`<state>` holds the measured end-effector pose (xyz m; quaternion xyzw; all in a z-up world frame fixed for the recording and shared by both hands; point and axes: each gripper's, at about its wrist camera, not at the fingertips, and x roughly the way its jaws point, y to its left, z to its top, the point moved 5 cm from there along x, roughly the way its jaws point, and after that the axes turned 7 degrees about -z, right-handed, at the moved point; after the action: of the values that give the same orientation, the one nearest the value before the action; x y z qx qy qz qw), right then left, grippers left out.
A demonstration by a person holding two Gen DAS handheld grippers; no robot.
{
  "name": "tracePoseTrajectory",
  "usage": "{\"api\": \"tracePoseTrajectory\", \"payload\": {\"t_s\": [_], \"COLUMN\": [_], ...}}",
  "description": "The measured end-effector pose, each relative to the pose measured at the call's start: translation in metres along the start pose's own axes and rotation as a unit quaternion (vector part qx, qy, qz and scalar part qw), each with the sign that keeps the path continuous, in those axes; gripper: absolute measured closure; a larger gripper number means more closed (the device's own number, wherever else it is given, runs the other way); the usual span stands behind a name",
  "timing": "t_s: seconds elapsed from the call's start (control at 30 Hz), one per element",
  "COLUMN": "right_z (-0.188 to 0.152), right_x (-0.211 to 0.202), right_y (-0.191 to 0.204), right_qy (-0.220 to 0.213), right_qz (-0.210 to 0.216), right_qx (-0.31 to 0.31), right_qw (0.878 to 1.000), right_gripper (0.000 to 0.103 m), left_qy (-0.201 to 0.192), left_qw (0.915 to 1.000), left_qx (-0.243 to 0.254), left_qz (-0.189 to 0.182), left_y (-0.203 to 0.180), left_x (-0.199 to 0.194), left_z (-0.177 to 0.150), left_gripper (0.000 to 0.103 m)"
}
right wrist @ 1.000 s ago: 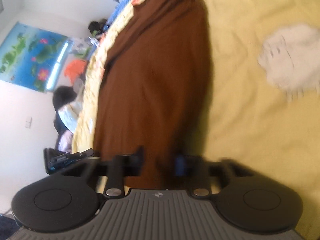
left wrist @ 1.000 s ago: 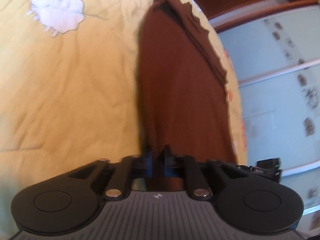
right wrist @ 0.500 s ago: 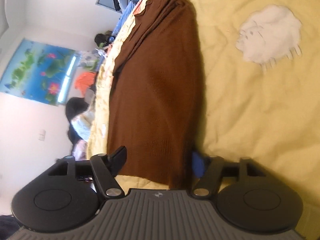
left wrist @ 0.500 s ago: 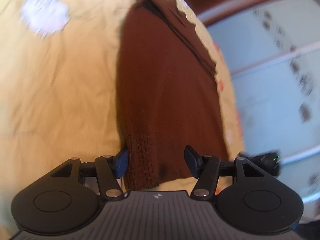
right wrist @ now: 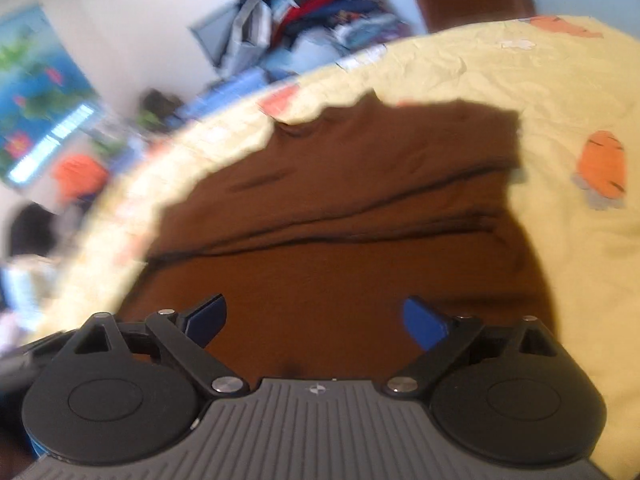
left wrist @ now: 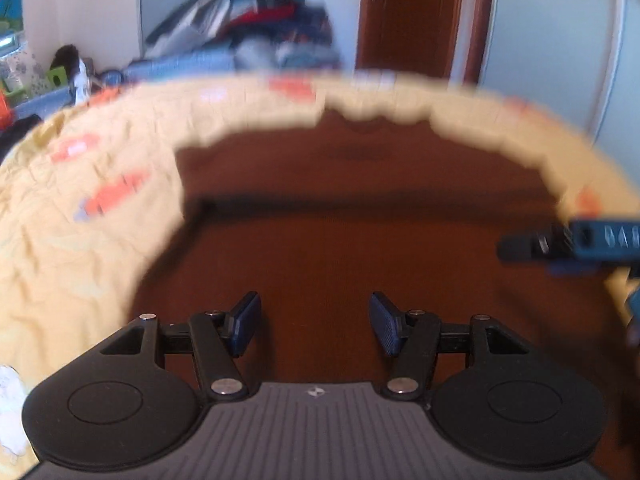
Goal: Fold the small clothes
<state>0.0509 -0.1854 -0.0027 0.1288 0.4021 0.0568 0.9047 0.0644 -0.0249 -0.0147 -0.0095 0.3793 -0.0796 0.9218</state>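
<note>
A brown knit garment (left wrist: 360, 208) lies flat on a yellow bedspread (left wrist: 72, 232), folded over on itself with a layered edge across its middle; the right wrist view also shows the garment (right wrist: 360, 216). My left gripper (left wrist: 314, 322) hovers over its near part with the jaws opening and nothing between the blue pads (left wrist: 246, 320). My right gripper (right wrist: 316, 320) is also above the cloth, jaws opening wide, with only the cloth below showing between them. The right gripper's tip (left wrist: 560, 244) shows at the right edge of the left wrist view.
The bedspread (right wrist: 540, 92) has orange carrot prints (right wrist: 604, 164). Beyond the bed's far edge stands a pile of mixed clothes (left wrist: 256, 32), a brown door (left wrist: 408, 16) and a pale wardrobe front (left wrist: 560, 40). A colourful poster (right wrist: 32, 96) hangs on the left wall.
Both grippers let go of the brown garment's hem, opened and swung round. They now face the garment across its width instead of along its length.
</note>
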Motion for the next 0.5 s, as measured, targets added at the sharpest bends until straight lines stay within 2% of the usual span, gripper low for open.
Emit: {"api": "tracePoseTrajectory", "payload": {"t_s": [0.03,0.07,0.13,0.17,0.2,0.23,0.4,0.5], "right_z": [-0.003,-0.006,-0.018,-0.028,-0.038,-0.046,-0.082,-0.086], "right_x": [0.008,0.011,0.011,0.008,0.003,-0.005,-0.046,-0.051], "right_y": [0.005,0.012,0.021,0.022,0.023,0.02,0.003,-0.001], "right_qy": [-0.013,-0.031,-0.035,-0.037,-0.045,-0.053,-0.058,-0.063], "right_qz": [-0.027,-0.052,-0.089,-0.104,-0.115,-0.112,-0.1,-0.105], "right_qx": [-0.023,-0.052,-0.108,-0.143,-0.169,-0.171,-0.164,-0.158], "right_qw": [0.999,0.997,0.99,0.984,0.978,0.977,0.98,0.98], "right_gripper": [0.004,0.0,0.0,0.0,0.0,0.0,0.0,0.0], "left_qy": [-0.033,-0.036,-0.06,-0.059,-0.054,-0.047,-0.042,-0.043], "left_qw": [0.9993,0.9989,0.9979,0.9982,0.9985,0.9988,0.9989,0.9989], "left_qx": [0.014,0.023,0.02,0.012,0.007,0.007,0.018,0.016], "left_qz": [0.01,0.02,0.012,0.003,-0.003,-0.004,-0.008,-0.007], "left_y": [-0.003,-0.004,0.001,0.003,0.006,0.01,0.011,0.008], "left_x": [-0.001,0.002,-0.001,-0.002,-0.002,-0.003,-0.014,-0.019], "left_z": [-0.005,-0.01,-0.02,-0.022,-0.024,-0.025,-0.034,-0.038], "left_gripper": [0.029,0.028,0.024,0.02,0.009,0.001,0.0,0.0]}}
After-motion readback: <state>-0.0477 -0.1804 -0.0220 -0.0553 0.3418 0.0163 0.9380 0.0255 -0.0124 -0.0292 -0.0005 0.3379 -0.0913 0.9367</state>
